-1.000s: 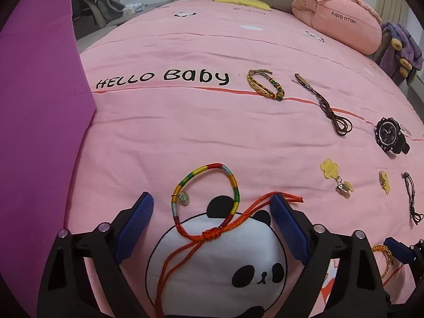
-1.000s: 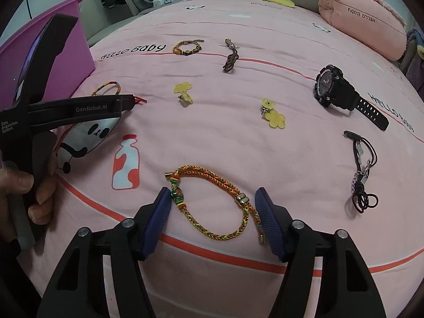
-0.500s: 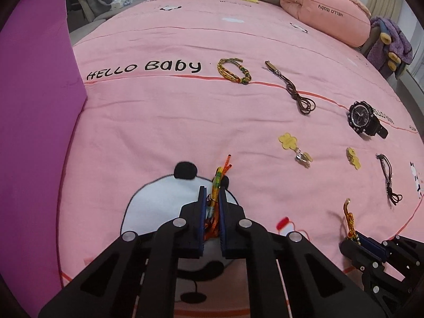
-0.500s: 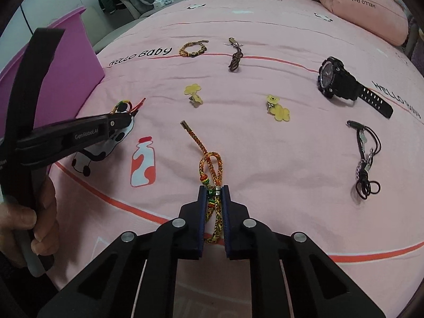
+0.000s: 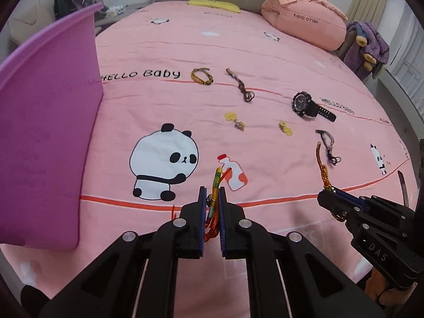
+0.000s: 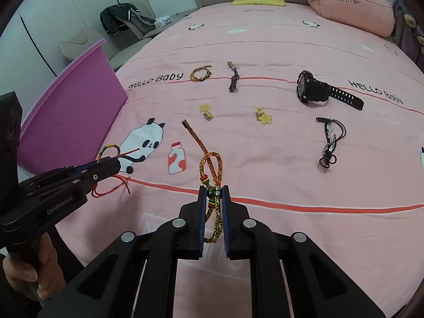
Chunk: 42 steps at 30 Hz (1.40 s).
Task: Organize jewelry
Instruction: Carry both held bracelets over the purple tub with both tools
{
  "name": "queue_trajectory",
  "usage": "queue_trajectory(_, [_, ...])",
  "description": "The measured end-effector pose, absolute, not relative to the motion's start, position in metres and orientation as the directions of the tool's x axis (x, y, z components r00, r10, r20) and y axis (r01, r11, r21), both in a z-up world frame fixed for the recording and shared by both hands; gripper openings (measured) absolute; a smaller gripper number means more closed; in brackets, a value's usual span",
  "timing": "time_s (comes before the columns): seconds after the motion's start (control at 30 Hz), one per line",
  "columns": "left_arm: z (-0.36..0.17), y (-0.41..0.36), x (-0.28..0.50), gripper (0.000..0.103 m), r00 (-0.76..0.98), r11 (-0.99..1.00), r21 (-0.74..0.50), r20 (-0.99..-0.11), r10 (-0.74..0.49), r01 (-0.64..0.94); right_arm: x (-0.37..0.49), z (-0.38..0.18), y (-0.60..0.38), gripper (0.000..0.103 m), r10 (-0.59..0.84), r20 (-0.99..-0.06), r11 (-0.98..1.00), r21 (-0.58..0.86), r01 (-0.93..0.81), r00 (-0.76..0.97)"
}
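Observation:
My left gripper [image 5: 212,194] is shut on a rainbow-striped string bracelet [image 5: 216,179] with red cords, lifted off the pink bedspread [image 5: 238,50]. My right gripper [image 6: 213,192] is shut on an orange-and-gold braided bracelet [image 6: 209,163] with green beads, also raised clear of the bed. The right gripper [image 5: 328,189] shows at the right of the left wrist view, its braid [image 5: 322,165] sticking up. The left gripper [image 6: 106,163] appears at the left of the right wrist view, red cords [image 6: 116,185] dangling under it. A purple box [image 5: 50,132] stands at the left.
On the bed lie a small braided bracelet [image 6: 200,74], a brown cord [image 6: 233,79], a black watch [image 6: 318,91], two yellow flower clips [image 6: 206,110], [image 6: 263,116] and a black lanyard [image 6: 330,143]. A pink pillow [image 6: 349,8] sits at the back right. A hand [image 6: 29,273] holds the left gripper.
Both grippers went from open around their bracelets to shut on them, then rose from the bed with the bracelets. The left one drew back towards the near edge.

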<state>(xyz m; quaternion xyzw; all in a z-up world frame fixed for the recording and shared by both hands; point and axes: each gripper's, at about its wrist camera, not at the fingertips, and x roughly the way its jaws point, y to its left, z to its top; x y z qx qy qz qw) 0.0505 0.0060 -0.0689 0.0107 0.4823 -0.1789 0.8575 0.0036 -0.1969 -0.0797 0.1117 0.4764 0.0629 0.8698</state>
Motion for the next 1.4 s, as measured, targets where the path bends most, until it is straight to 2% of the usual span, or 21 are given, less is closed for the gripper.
queue_trajectory(0.33, [0.028, 0.050, 0.034, 0.009, 0.615, 0.949, -0.166, -0.729, -0.300, 0.267, -0.001, 0.007, -0.164, 0.011, 0.285, -0.711, 0.953, 0.284, -0.108, 0.642])
queue_trajectory(0.7, [0.085, 0.155, 0.052, 0.009, 0.721, 0.987, -0.137, -0.675, -0.156, 0.085, 0.040, 0.072, -0.078, 0.011, 0.459, -0.613, 0.888, 0.340, -0.310, 0.643])
queue_trajectory(0.87, [0.086, 0.203, 0.064, 0.009, 0.736, 0.991, -0.133, -0.672, -0.080, -0.013, 0.066, 0.079, -0.026, 0.011, 0.525, -0.611, 0.851, 0.357, -0.385, 0.592])
queue_trajectory(1.1, [0.062, 0.246, 0.084, 0.009, 0.696, 0.988, -0.113, -0.718, -0.006, -0.108, 0.095, 0.072, 0.044, 0.011, 0.580, -0.650, 0.804, 0.360, -0.473, 0.491])
queue_trajectory(1.4, [0.032, 0.273, 0.103, 0.009, 0.627, 0.980, -0.103, -0.779, 0.027, -0.170, 0.127, 0.051, 0.091, 0.011, 0.554, -0.726, 0.806, 0.343, -0.483, 0.408])
